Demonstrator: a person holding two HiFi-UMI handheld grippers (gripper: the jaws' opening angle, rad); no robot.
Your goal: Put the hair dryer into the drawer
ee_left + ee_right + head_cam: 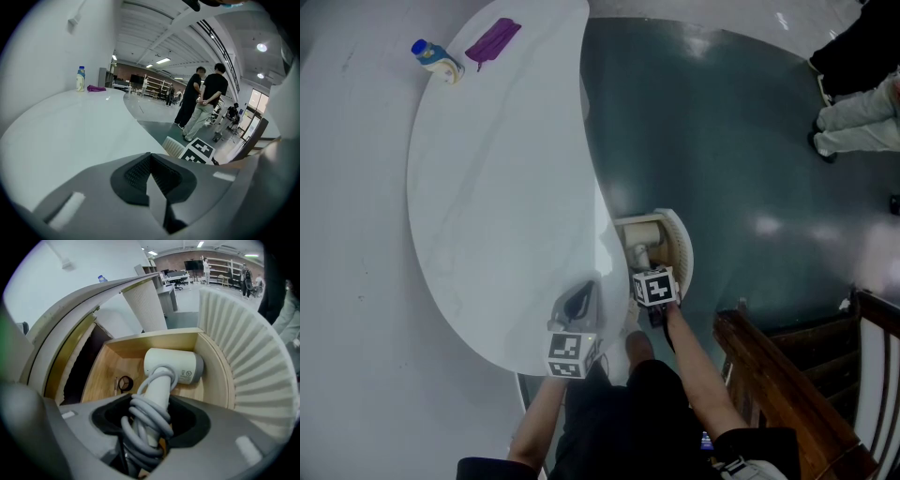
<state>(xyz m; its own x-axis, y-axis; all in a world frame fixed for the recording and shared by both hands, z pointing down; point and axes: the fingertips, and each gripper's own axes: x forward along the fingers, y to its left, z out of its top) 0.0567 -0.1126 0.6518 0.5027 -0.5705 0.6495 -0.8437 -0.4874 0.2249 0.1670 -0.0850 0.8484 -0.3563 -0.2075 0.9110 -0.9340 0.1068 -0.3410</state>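
The white hair dryer [642, 239] [171, 365] lies in the open wooden drawer [680, 246] [110, 371] under the white table's [497, 187] right edge. Its head rests on the drawer floor near the ribbed curved front [239, 348]. My right gripper [644, 267] [150, 427] is shut on the dryer's handle, which has the grey cord wound around it. My left gripper [578, 302] [152, 180] hovers over the table's near edge, left of the drawer, its pads together with nothing between them.
A small bottle [439, 60] [80, 78] and a purple cloth [492, 40] [96, 88] sit at the table's far end. A small black ring [124, 382] lies in the drawer. Two people [206, 101] stand on the dark floor. A wooden railing [787, 394] is at right.
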